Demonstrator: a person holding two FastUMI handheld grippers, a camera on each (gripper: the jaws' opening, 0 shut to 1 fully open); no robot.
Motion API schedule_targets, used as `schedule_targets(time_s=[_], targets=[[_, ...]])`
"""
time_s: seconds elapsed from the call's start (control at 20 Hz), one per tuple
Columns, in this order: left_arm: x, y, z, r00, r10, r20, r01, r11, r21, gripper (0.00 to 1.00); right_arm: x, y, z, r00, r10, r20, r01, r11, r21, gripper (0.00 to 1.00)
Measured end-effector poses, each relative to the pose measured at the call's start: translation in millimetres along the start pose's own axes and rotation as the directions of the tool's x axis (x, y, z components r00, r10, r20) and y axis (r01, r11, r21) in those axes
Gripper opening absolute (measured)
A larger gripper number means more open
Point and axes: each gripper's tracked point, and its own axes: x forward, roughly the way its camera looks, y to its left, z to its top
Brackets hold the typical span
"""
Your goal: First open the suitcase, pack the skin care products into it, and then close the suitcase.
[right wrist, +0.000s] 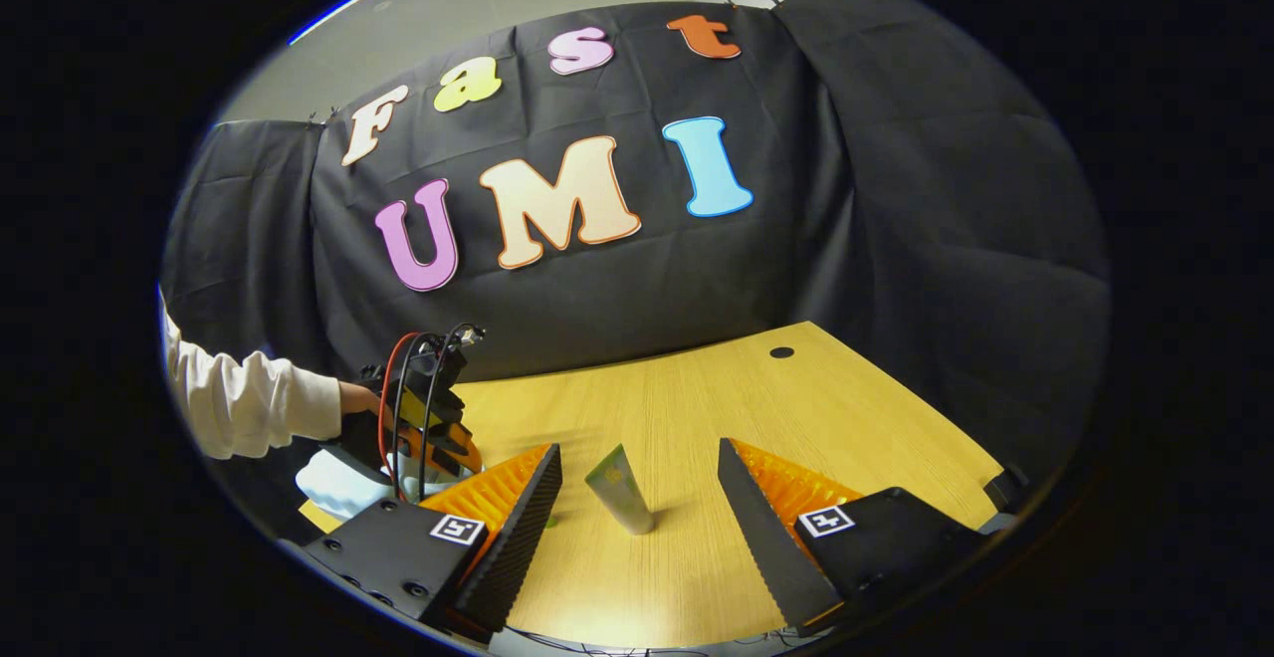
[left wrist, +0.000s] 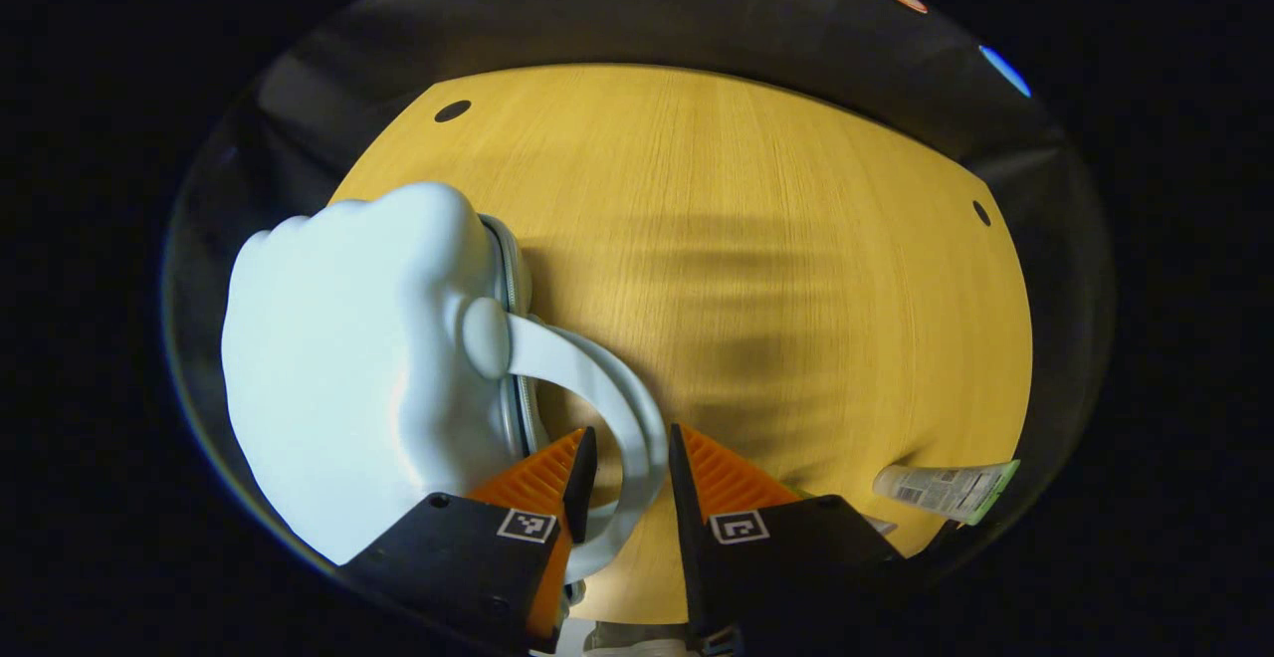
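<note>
Wood-grain table (left wrist: 756, 269) is taking up the middle of the left gripper view, with black cloth (right wrist: 896, 239) hanging behind it as the booth's wall. On that table the pale blue suitcase (left wrist: 348, 368) is lying at the left, its zipper line running along the edge that is facing the middle of the table. Its curved handle (left wrist: 607, 408) is arching out from that edge and passing down between the two fingers of the left gripper (left wrist: 625, 483). Those fingers are standing a little apart, one on each side of the handle; whether they are pressing on it cannot be told. A skin care tube (left wrist: 946, 490) is lying flat on the table near its lower right edge in this view, well apart from the suitcase.

In the right gripper view the right gripper (right wrist: 637, 498) is hovering above the table with its fingers spread wide, holding nothing. Between them, farther off, a skin care tube (right wrist: 619, 490) is standing upright on its cap. At the left of this view a hand (right wrist: 356, 398) in a white sleeve (right wrist: 249, 403) is holding the left gripper (right wrist: 423, 418), whose red and black cables are looping over its top, just above the suitcase (right wrist: 338, 483) at the table's corner.
</note>
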Motion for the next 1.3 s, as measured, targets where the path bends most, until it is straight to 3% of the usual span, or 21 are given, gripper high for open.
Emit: schedule_targets(time_s=[0.15,0.35,0.65,0.8,0.95,1.3], targets=[[6,2,1,1.0,0.018,-0.005,-0.017,1.0,0.02,0.31,2,-7,2,1.0,-0.011,0.0,0.011,1.0,0.02,0.98],[13,3,-1,1.0,0.017,-0.026,-0.016,1.0,0.022,0.23,7,-14,2,1.0,-0.024,0.0,0.024,0.999,0.026,0.98],[26,1,-4,0.998,0.002,-0.061,-0.002,1.0,0.004,0.22,10,-12,0,1.0,-0.019,-0.008,0.019,0.999,0.026,0.98],[26,0,-4,0.998,-0.005,-0.064,0.004,1.0,-0.02,0.15,10,-9,0,1.0,-0.014,-0.006,0.014,1.0,0.017,0.98],[23,-1,-2,0.998,-0.023,-0.05,0.02,0.998,-0.058,0.06,10,-5,0,1.0,-0.006,-0.008,0.006,1.0,0.017,0.98],[-10,-5,8,0.995,-0.094,0.015,0.095,0.992,-0.078,0.04,14,7,2,1.0,0.016,-0.003,-0.016,1.0,0.012,0.98]])
